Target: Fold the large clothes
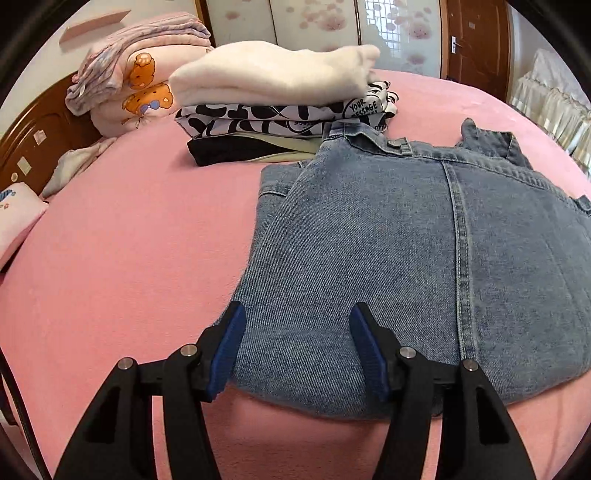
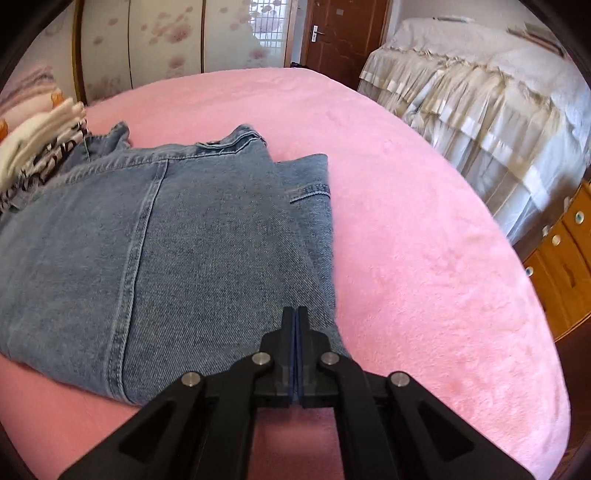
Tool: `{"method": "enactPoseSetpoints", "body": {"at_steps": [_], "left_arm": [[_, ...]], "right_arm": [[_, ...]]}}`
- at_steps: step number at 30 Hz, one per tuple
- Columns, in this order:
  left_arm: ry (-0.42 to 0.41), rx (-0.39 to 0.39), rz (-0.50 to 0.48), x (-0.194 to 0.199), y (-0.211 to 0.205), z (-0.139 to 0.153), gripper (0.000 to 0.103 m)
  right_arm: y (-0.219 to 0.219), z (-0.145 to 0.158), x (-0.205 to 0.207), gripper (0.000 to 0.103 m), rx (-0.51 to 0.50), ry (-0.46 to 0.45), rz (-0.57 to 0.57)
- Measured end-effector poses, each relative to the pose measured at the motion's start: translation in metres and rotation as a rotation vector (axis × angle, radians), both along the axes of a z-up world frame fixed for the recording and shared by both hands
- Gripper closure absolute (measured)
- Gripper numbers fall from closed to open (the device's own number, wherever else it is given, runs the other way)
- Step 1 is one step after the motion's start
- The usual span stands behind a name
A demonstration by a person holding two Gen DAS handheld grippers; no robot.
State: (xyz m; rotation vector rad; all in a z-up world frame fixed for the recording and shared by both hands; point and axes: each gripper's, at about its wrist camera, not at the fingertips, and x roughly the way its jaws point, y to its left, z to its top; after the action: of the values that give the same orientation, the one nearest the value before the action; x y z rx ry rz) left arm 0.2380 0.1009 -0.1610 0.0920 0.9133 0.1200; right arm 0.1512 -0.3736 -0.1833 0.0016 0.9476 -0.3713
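The denim jacket lies partly folded on the pink bed, and it looks thick, heavy and a bit stiff, so I think the near edge is the best place to grab it. Its long way runs from the claws up to the collar, which points at the pile of folded clothes. The left claw is spread wide over the near edge, and the right claw is squeezed tight with nothing in it.

Pink bed cover, cartoon pillows, wooden door.
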Motion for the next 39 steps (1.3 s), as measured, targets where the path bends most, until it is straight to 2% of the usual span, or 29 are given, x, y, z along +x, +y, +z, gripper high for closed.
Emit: {"method": "enactPoseSetpoints", "body": {"at_steps": [6,13,14,15,17,18,20,27,30,32,34,39], "left_arm": [[0.011,0.004,-0.001,0.001,-0.001,0.001,0.044],[0.067,0.009,-0.008,0.005,-0.003,0.005,0.043],[0.077,0.003,-0.010,0.005,-0.003,0.007,0.040],[0.088,-0.009,-0.014,0.005,-0.003,0.009,0.031],[0.112,-0.046,-0.029,0.003,-0.004,0.015,0.020],[0.120,-0.052,-0.031,0.000,-0.005,0.020,0.018],[0.135,-0.066,-0.049,-0.007,-0.009,0.030,0.018],[0.163,-0.079,-0.114,-0.041,-0.020,0.063,0.018],[0.156,-0.088,-0.150,-0.061,-0.027,0.080,0.018],[0.149,-0.098,-0.163,-0.073,-0.031,0.088,0.018],[0.149,-0.111,-0.175,-0.085,-0.034,0.095,0.018],[0.154,-0.174,-0.192,-0.110,-0.036,0.105,0.017]], "right_arm": [[-0.005,-0.001,0.001,0.103,0.022,0.003,-0.047],[0.000,0.006,0.004,0.097,0.036,0.041,-0.055],[0.001,0.008,0.004,0.094,0.043,0.046,-0.057],[0.002,0.010,0.004,0.092,0.052,0.050,-0.061],[0.004,0.017,0.003,0.082,0.076,0.055,-0.073],[0.006,0.020,0.002,0.079,0.083,0.063,-0.082],[0.011,0.026,-0.001,0.074,0.086,0.087,-0.105],[0.033,0.060,-0.026,0.073,0.139,0.091,-0.099],[0.048,0.077,-0.041,0.069,0.152,0.074,-0.074],[0.059,0.089,-0.053,0.059,0.156,0.055,-0.055],[0.071,0.098,-0.064,0.055,0.152,0.032,-0.033],[0.102,0.115,-0.089,0.054,0.129,-0.017,0.025]]}}
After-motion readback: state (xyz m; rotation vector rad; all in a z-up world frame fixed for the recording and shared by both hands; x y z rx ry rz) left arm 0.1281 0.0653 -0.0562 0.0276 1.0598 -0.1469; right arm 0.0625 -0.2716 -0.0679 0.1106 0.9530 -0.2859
